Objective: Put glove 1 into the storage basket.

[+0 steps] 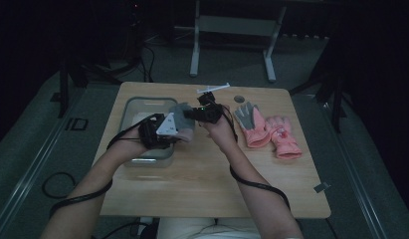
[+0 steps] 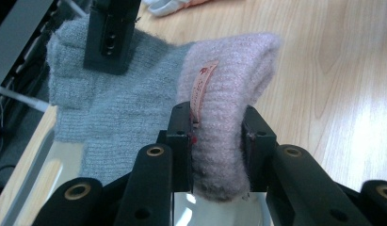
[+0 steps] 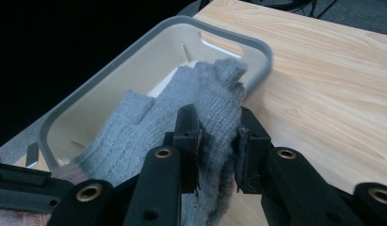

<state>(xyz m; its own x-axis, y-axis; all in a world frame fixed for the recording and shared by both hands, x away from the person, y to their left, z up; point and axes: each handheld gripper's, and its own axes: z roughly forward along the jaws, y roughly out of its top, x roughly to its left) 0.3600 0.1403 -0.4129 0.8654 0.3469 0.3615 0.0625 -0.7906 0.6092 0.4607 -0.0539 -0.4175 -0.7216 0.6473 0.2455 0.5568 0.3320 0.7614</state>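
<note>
Left claw [image 2: 214, 136] clamps pink cuff, right claw [image 3: 217, 141] clamps grey fingers: knit glove [image 2: 134, 94], long axis stretched claw to claw, fuzzy.

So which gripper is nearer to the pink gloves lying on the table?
Right. The right gripper, shut on the grey fingers of the knit glove, is just beside the pink gloves; the left gripper, clamped on its pink cuff, is farther off, over the plastic bin.

Black tools [image 1: 164, 130], brass-ringed screw holes, trailing cables
</note>
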